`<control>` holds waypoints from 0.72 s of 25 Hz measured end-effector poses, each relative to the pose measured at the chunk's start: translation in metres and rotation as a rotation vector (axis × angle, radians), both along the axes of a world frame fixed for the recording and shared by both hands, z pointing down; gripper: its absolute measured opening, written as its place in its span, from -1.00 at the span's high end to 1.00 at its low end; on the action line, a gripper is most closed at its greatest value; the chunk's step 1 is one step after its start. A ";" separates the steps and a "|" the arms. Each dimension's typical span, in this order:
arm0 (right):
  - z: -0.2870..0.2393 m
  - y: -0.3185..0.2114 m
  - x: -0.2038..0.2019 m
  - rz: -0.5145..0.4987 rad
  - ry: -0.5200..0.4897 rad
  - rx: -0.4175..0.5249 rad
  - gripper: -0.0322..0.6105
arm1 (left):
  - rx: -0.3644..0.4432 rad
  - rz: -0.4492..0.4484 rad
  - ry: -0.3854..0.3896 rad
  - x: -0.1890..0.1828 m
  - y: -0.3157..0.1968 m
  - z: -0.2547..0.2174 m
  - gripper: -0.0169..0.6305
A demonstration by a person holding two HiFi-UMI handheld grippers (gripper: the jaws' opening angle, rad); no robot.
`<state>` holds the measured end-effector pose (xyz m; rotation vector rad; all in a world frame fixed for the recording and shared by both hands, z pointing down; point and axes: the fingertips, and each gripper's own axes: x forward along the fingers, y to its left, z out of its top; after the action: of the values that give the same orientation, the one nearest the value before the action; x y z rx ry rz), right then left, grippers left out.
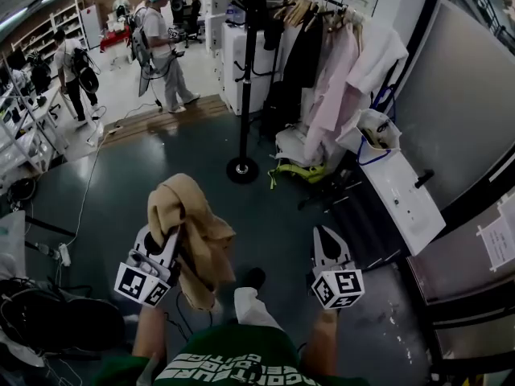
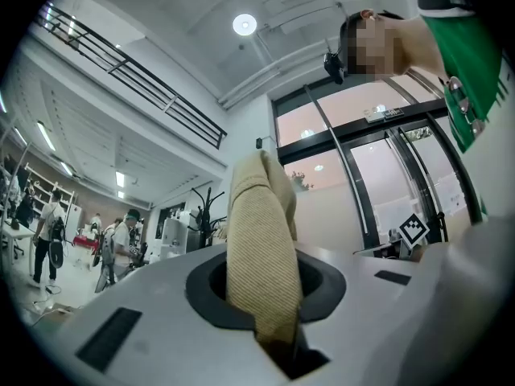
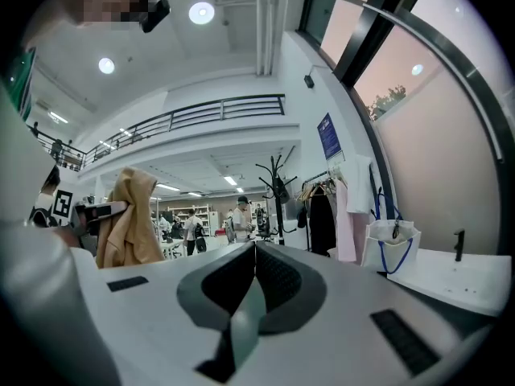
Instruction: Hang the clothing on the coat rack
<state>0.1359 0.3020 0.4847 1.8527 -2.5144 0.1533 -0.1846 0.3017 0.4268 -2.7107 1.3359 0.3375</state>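
Note:
A tan garment (image 1: 195, 233) hangs bunched from my left gripper (image 1: 172, 236), whose jaws are shut on a fold of it. In the left gripper view the ribbed tan cloth (image 2: 261, 248) rises straight out from between the jaws. My right gripper (image 1: 326, 236) is held beside it, shut and empty, with its pads meeting at the tip (image 3: 254, 246). The black coat rack (image 1: 246, 71) stands ahead on a round base, well beyond both grippers. It also shows in the right gripper view as a branched pole (image 3: 276, 195), with the held garment (image 3: 129, 227) at the left.
A clothes rail with several hanging garments (image 1: 338, 63) stands right of the coat rack. A white table (image 1: 406, 199) with a tote bag (image 1: 375, 130) runs along the right wall. People (image 1: 161, 39) stand at the back left. A black bag (image 1: 56, 320) and cables lie at the lower left.

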 end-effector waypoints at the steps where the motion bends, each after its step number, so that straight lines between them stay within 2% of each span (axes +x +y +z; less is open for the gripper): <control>1: -0.001 -0.014 0.002 -0.001 -0.006 0.003 0.87 | 0.000 -0.001 -0.005 0.001 -0.012 -0.001 0.78; 12: -0.022 -0.175 0.009 -0.045 0.003 0.024 0.87 | 0.023 -0.026 -0.035 0.016 -0.149 -0.017 0.78; 18: -0.024 -0.238 0.020 -0.060 0.015 0.025 0.87 | 0.027 -0.051 -0.030 0.025 -0.217 -0.019 0.78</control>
<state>0.1559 0.0644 0.4611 1.7777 -2.5700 0.1074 -0.1596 0.0845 0.4082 -2.6438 1.3800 0.3065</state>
